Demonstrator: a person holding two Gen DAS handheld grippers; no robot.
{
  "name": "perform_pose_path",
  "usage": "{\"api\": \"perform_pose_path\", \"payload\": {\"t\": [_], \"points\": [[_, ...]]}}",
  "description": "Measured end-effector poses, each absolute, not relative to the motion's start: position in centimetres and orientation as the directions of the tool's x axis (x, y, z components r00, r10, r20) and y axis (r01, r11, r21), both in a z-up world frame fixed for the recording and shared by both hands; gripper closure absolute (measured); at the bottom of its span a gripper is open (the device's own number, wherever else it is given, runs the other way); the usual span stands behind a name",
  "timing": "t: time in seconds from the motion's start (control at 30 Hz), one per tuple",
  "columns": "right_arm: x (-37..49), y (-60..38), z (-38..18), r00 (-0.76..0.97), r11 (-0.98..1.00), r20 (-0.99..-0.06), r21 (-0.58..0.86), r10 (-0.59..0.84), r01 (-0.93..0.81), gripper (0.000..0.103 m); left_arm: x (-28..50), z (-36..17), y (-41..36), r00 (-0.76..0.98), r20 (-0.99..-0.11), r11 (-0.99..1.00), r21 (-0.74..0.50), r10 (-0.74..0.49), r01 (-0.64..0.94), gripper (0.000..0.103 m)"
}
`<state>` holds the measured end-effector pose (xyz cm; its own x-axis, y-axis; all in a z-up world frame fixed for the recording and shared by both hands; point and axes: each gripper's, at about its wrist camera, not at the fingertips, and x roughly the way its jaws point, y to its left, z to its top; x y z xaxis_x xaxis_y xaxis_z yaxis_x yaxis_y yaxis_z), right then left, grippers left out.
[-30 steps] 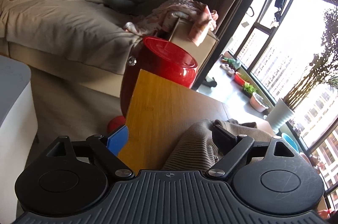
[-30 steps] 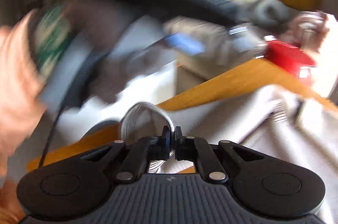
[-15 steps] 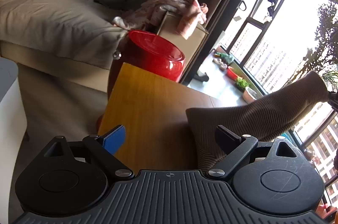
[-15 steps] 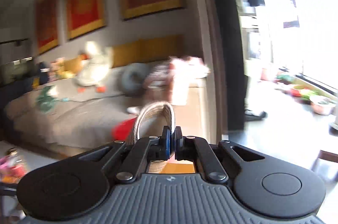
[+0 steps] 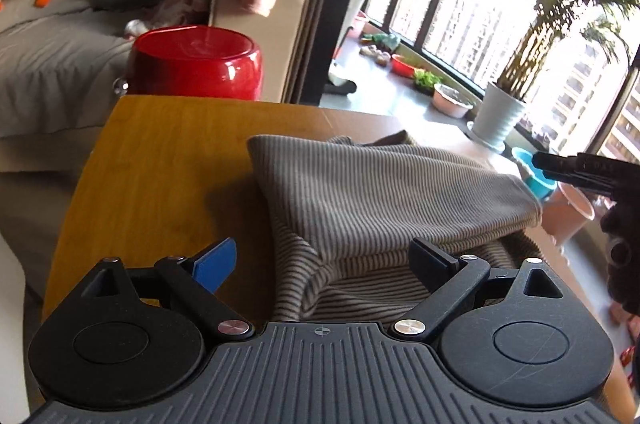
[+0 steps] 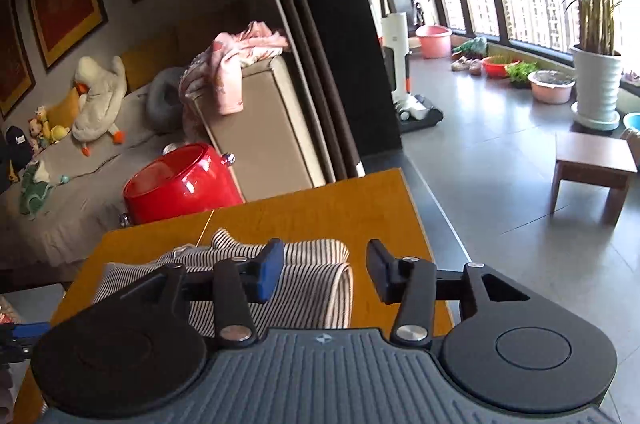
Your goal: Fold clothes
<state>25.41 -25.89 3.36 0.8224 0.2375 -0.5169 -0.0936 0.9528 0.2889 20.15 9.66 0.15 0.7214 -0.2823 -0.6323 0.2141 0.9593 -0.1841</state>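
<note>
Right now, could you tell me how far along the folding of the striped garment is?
Done: one part of the striped garment is folded over onto itself on the wooden table. In hand: nothing; the right gripper is opening with its pads clear of the cloth, and the left gripper is open over it. Left: further folds and tidying, probably.

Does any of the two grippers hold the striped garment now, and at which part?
No, nothing is held. The left gripper is wide open over the striped garment. The right gripper is opening, its pads clear of the folded edge on the table.
</note>
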Motion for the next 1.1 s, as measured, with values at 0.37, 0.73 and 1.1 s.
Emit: {"api": "perform_pose_path", "payload": {"t": [0.37, 0.73, 1.1], "points": [[26.0, -21.3, 8.1, 0.822, 0.893, -0.370, 0.300, 0.432, -0.334, 0.099, 23.4, -2.3, 10.6, 0.711, -0.680, 0.982, -0.163, -0.181, 0.094, 0.006], [26.7, -24.6, -0.7, 0.778, 0.948, -0.563, 0.293, 0.277, -0.125, 0.095, 22.9, 1.2, 9.6, 0.787, -0.532, 0.947, -0.245, -0.311, 0.208, 0.007], [23.2, -24.2, 2.3, 0.813, 0.862, -0.426, 0.478, 0.398, -0.171, 0.022, 24.5, -2.9, 5.9, 0.780, -0.577, 0.969, -0.118, -0.245, 0.217, 0.003]]}}
